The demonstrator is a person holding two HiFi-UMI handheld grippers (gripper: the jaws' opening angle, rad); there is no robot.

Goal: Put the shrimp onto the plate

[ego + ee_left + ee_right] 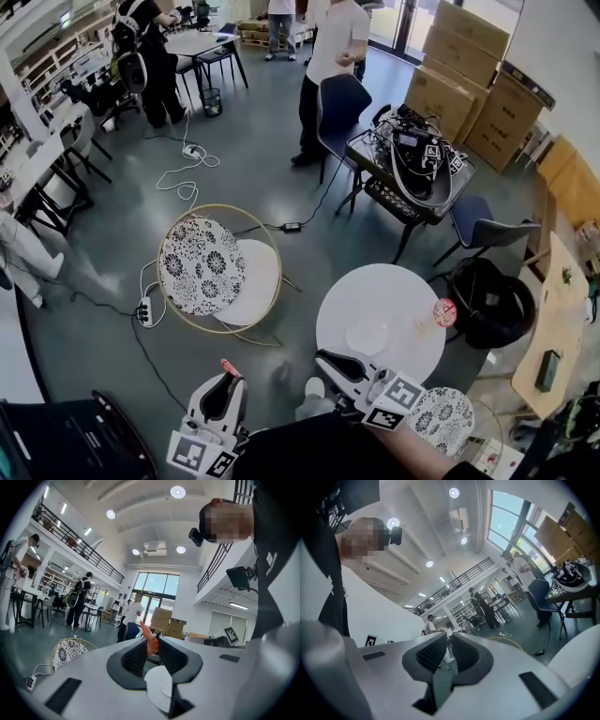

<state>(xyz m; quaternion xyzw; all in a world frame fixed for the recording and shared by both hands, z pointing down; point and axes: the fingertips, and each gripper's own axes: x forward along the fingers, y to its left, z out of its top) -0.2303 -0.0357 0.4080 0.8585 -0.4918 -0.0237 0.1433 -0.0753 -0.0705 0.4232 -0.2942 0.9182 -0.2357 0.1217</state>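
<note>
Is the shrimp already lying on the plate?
No, the shrimp is clamped in the left gripper, away from the plate.

Orange-pink shrimp (151, 641) stands upright, pinched between the jaws of the left gripper (150, 654), its tip poking above them, off the table's (412, 361) left edge. White plate (367, 336) lies flat mid-table.

Head view looks steeply down; both gripper views tilt upward (sharing the ceiling (140, 522)).
</note>
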